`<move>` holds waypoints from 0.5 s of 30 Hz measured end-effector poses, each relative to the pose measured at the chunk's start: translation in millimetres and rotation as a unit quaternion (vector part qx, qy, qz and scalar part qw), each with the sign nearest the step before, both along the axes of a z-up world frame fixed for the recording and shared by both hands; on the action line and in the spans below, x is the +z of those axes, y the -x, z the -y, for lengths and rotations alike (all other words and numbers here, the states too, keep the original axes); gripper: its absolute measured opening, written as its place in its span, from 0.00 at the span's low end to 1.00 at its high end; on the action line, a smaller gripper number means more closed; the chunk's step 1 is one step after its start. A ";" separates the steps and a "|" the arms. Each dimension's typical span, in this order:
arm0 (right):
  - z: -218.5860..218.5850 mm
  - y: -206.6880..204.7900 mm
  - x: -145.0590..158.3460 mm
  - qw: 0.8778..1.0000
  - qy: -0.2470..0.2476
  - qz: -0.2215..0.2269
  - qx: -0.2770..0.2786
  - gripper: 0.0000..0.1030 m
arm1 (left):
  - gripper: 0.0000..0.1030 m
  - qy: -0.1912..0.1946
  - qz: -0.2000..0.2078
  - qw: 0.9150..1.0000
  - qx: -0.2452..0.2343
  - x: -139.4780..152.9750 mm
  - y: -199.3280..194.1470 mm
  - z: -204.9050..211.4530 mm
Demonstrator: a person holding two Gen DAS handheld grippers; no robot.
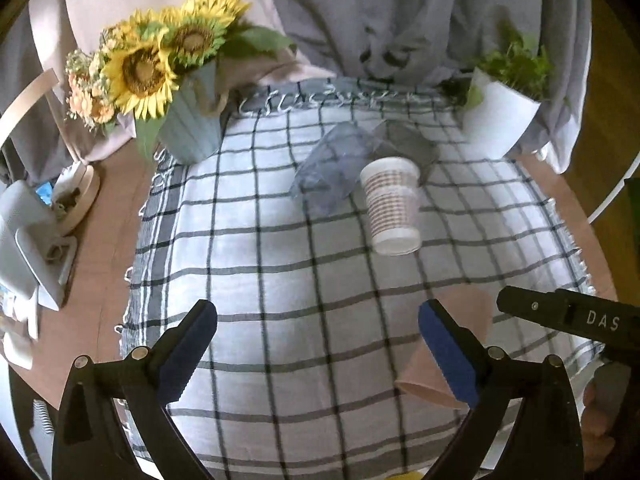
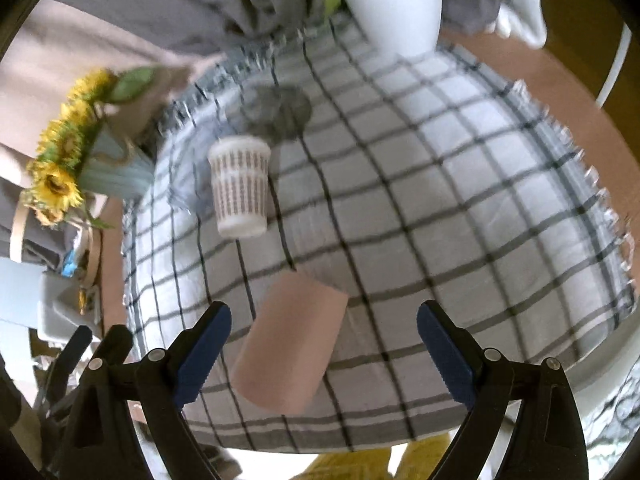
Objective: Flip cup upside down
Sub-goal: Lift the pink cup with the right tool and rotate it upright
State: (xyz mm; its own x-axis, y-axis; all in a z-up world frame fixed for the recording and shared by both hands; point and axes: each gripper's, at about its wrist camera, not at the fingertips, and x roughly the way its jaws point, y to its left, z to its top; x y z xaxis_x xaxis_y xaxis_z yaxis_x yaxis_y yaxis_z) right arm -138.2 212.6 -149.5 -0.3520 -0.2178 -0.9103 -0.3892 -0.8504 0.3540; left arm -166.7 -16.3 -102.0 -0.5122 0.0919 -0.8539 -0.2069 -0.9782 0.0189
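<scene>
A pink paper cup stands on the checked cloth with its wider end down, near the front edge. It also shows in the left wrist view, partly behind my left finger. A white cup with brown stripes stands further back, narrow end down in that view; it also shows in the right wrist view. My left gripper is open and empty above the cloth. My right gripper is open, with the pink cup between and just beyond its fingers, not touched. A right gripper finger reaches in from the right.
A sunflower vase stands at the back left, a white plant pot at the back right. Two clear bluish and grey glass items sit behind the striped cup. Grey drapes hang behind. White devices sit at the left.
</scene>
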 end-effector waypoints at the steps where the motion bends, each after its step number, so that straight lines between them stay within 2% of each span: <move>1: 2.8 3.9 -7.8 1.000 0.006 0.012 0.001 0.91 | 1.00 0.004 0.004 1.000 0.001 -4.4 3.3 2.4; 7: 9.8 21.5 -37.9 0.998 0.027 0.059 -0.002 0.91 | 1.00 0.009 0.020 1.000 -0.001 -22.0 19.6 12.5; 15: 17.9 38.7 -55.6 0.995 0.027 0.091 -0.004 0.88 | 1.00 -0.001 0.043 0.999 -0.003 -39.0 39.9 22.1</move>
State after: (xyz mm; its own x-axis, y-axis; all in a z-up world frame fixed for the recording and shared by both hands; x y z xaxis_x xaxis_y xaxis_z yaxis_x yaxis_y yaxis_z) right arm -176.9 194.7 -205.0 -0.1839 -0.2660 -0.9463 -0.4582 -0.8285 0.3220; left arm -206.5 -38.4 -141.0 -0.4363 0.0959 -0.8947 -0.2137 -0.9769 -0.0006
